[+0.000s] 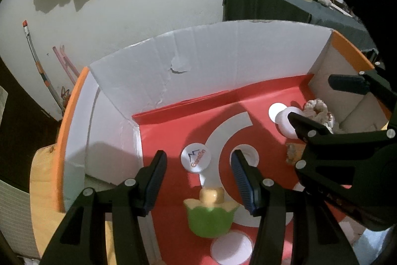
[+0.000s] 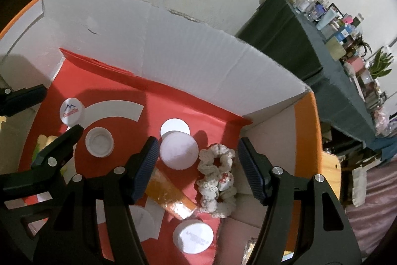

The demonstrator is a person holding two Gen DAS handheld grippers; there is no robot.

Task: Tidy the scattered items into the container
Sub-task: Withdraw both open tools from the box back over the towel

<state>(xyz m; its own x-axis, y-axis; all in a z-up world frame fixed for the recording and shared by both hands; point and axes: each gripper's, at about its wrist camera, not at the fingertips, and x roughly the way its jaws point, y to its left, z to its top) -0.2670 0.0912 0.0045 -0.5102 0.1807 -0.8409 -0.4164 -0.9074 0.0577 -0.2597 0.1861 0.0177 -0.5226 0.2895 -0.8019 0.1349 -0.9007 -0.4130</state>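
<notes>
Below, an open cardboard box (image 2: 198, 61) with white walls and a red floor already holds the scattered items, both grippers hanging over it. Right gripper (image 2: 198, 165): jaws parted and empty, straddling a white ball (image 2: 179, 150), a cream scrunchie (image 2: 218, 178) and an orange packet (image 2: 171, 195). Left gripper (image 1: 198, 180): likewise spread, holding nothing, above a green toy (image 1: 211, 217) and a printed white cap (image 1: 196, 158).

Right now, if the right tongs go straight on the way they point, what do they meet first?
Probably the cream crocheted scrunchie lying between the open right tongs, with the white round lid just beside it. Depth is unclear, so either could touch first.
</notes>
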